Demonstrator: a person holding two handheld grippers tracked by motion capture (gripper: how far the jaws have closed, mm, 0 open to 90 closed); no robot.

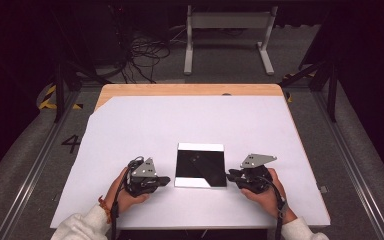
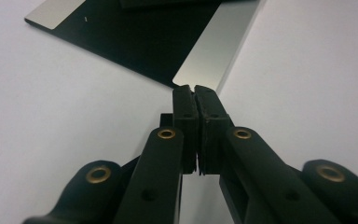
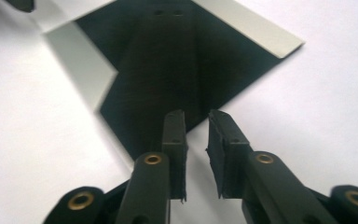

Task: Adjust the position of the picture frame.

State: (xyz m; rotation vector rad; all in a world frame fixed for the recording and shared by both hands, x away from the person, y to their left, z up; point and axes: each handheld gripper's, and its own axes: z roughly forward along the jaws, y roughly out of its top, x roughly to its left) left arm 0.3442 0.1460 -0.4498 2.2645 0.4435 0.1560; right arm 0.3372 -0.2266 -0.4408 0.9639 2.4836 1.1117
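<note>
A square mirror-like plate (image 1: 200, 165), dark in the middle with pale silvery edges, lies flat on the white sheet near the table's front. My left gripper (image 1: 167, 179) lies just left of the plate's near left corner. In the left gripper view that gripper (image 2: 196, 91) has its jaws pressed together, with the plate's (image 2: 135, 37) corner just beyond the tips and nothing between them. My right gripper (image 1: 230, 174) is at the plate's right edge. In the right gripper view its jaws (image 3: 197, 116) stand a small gap apart, and a corner of the plate (image 3: 177, 56) points at that gap.
A white sheet (image 1: 130, 130) covers most of the wooden table (image 1: 190, 90), whose bare strip runs along the far edge. Beyond the table are a white metal stand (image 1: 228, 22) and loose cables (image 1: 145, 55) on the floor. Metal rails run along both sides.
</note>
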